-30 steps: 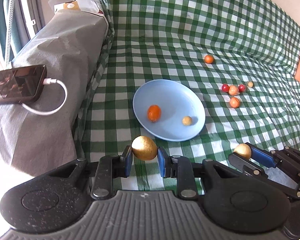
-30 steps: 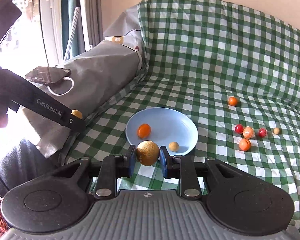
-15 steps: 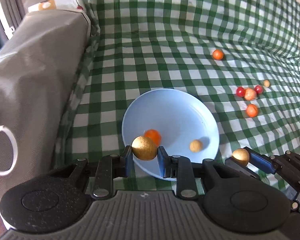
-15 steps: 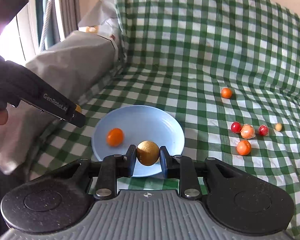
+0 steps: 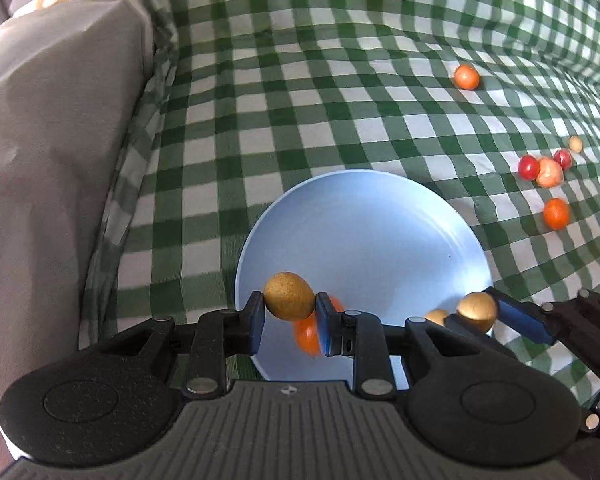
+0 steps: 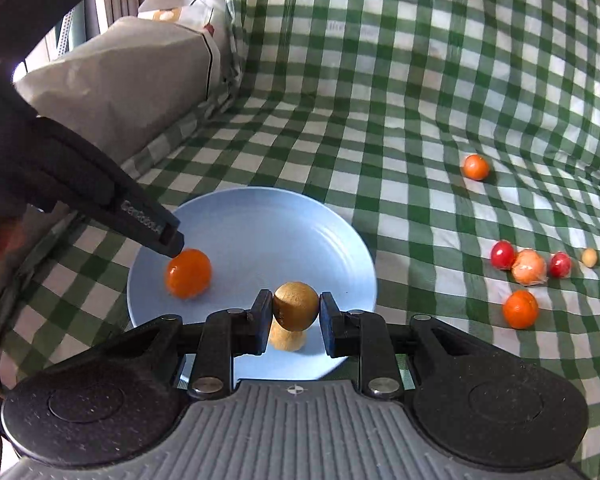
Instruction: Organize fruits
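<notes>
Fruits split between blue plate (image 6: pixel 339 240) and green-checked cloth (image 5: pixel 300 120). Left gripper (image 5: pixel 290 314) over plate's near rim, brown fruit (image 5: pixel 288 295) between its pads, jaws just eased apart slightly. Right gripper (image 6: pixel 296 320) clamped narrow on second brown fruit (image 6: pixel 296 306) above plate. Orange fruit (image 6: pixel 188 273) lies on plate. 6 small fruits sit on cloth right of plate.

In the left wrist view the left tool (image 5: pixel 288 316) covers much of the orange fruit (image 5: pixel 305 336) at 6 o'clock on the blue plate (image 5: pixel 363 240). The plate's near rim is hidden behind the tool bodies. In the right wrist view the small tan fruit (image 6: pixel 287 339) is partly hidden. Far fruits at 3 o'clock are too small to identify.
</notes>
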